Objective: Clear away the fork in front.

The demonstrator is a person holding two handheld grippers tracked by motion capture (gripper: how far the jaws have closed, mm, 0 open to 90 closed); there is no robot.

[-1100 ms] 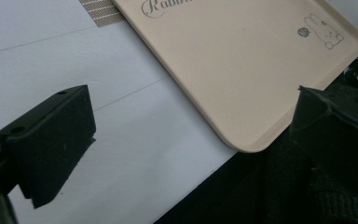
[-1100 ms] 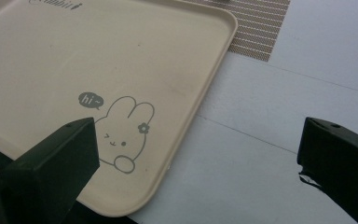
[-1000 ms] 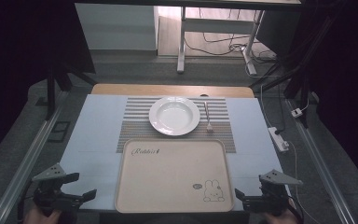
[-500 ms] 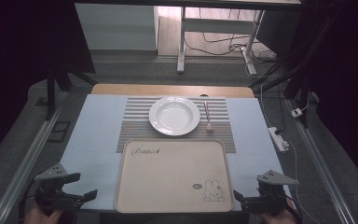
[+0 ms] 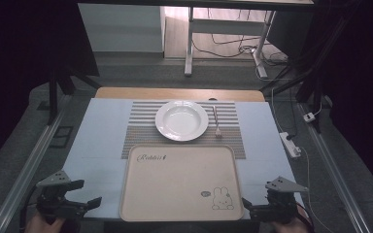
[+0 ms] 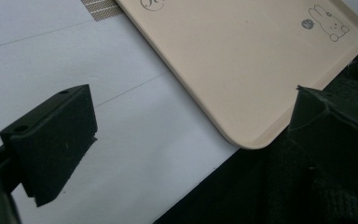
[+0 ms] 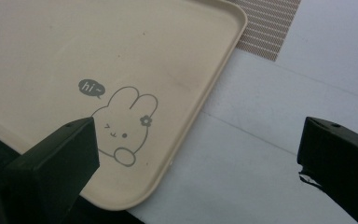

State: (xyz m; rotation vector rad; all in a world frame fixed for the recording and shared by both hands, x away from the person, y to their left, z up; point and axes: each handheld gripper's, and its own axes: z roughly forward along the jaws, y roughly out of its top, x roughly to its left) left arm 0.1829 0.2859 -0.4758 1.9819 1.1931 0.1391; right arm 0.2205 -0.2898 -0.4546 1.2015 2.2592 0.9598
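Observation:
A beige tray [image 5: 179,182] with a rabbit drawing [image 5: 222,198] lies at the near middle of the table. Behind it a white plate [image 5: 181,120] rests on a striped placemat [image 5: 145,130], with a fork [image 5: 216,121] to its right. My left gripper [image 5: 85,204] hovers at the near left corner, open, jaws wide apart with nothing between them; the tray [image 6: 242,60] lies ahead of it. My right gripper [image 5: 252,209] sits at the near right corner, also open and empty, over the tray's rabbit corner [image 7: 121,126].
The table [image 5: 102,145] has a light blue-white top with a wooden strip at the back. A white power strip [image 5: 290,144] lies off the right edge. Metal rails run along both sides. Desk legs and cables stand on the floor beyond.
Both grippers have sunk slightly toward the near edge of the table. Plate, fork and tray have not moved.

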